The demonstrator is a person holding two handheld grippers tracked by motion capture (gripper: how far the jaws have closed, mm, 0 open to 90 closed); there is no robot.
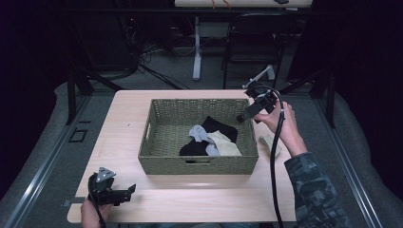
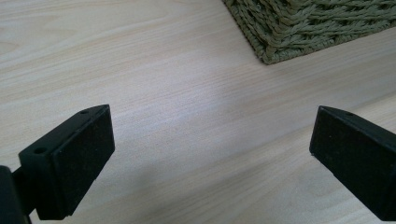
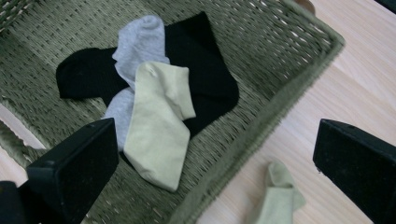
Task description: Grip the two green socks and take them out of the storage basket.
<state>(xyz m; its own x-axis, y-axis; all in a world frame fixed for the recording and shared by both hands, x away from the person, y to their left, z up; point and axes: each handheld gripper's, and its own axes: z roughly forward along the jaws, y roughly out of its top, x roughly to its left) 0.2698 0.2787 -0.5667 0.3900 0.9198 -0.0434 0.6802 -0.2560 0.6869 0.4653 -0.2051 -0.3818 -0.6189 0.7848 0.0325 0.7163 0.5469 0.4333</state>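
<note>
Below the released right hand-held gripper [image 3: 212,172], a yellow sock [image 3: 159,126] lies in the basket [image 3: 280,93].

1. Table [image 1: 128,123]: pale wood-look top, fine straight grain, smooth, soft satin sheen.
2. Basket [image 1: 197,164]: woven olive-green fibre, rough and ribbed, matt.
3. Pale yellow-green sock [image 3: 159,135] in the basket: soft knit cloth, matt, faintly fuzzy.
4. Grey sock [image 3: 140,44]: knit cloth, matt, lightly textured.
5. Black sock [image 3: 205,70]: finely ribbed knit, matt, very dark.
6. Second yellow-green sock [image 3: 278,196] on the table: same soft matt knit.
7. Left gripper [image 2: 210,154]: jaws of black plastic, matt, slightly grainy, crisp edges.
8. Right gripper [image 3: 215,168]: jaws of the same matt black plastic.
9. Sleeve [image 1: 313,190]: patterned woven cloth, matt.
</note>
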